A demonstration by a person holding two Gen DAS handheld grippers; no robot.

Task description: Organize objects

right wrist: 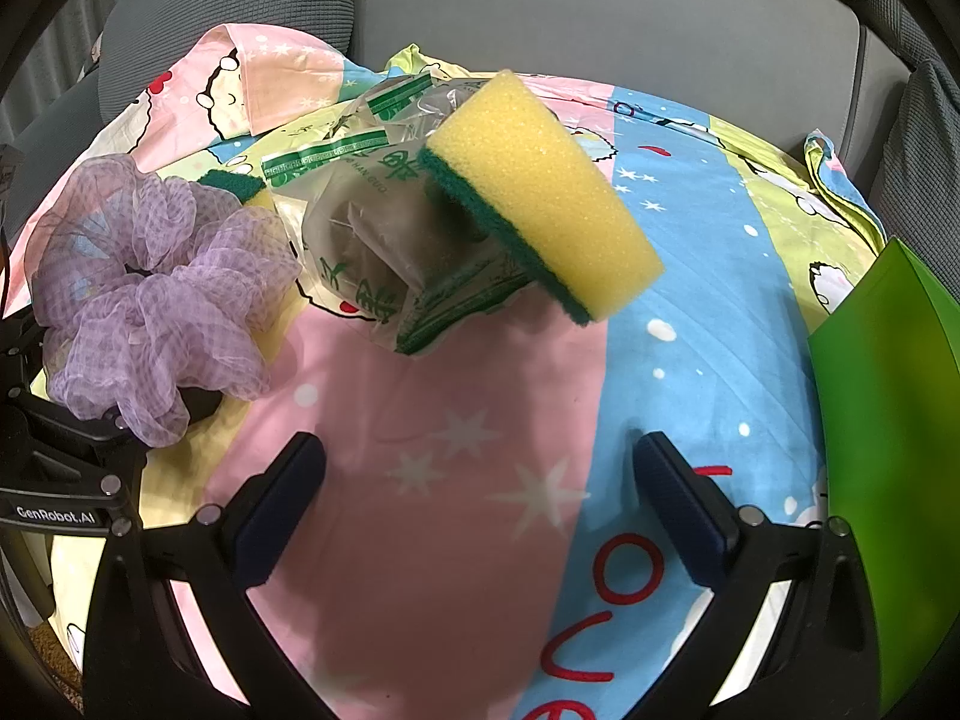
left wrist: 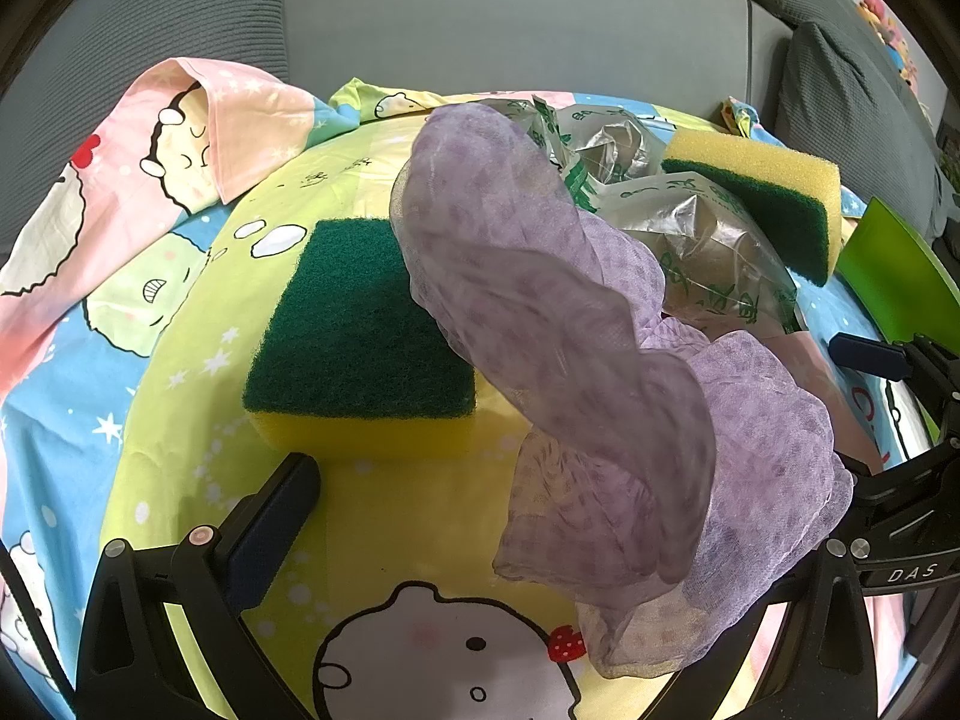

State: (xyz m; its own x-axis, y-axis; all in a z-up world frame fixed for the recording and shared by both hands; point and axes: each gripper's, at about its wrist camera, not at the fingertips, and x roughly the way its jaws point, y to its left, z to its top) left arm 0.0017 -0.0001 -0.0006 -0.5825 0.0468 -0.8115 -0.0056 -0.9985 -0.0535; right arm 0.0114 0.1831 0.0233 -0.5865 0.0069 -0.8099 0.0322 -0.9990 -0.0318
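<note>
Leaning on a clear bag (right wrist: 384, 246) — 1 sponge (right wrist: 540, 192); both grippers' fingers (right wrist: 684, 510) wide, empty.

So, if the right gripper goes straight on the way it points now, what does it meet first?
Probably the cartoon bedsheet itself: the open right gripper points down at bare pink cloth between its fingers. The tilted yellow sponge and plastic bag lie farther on, though depth is hard to judge.
</note>
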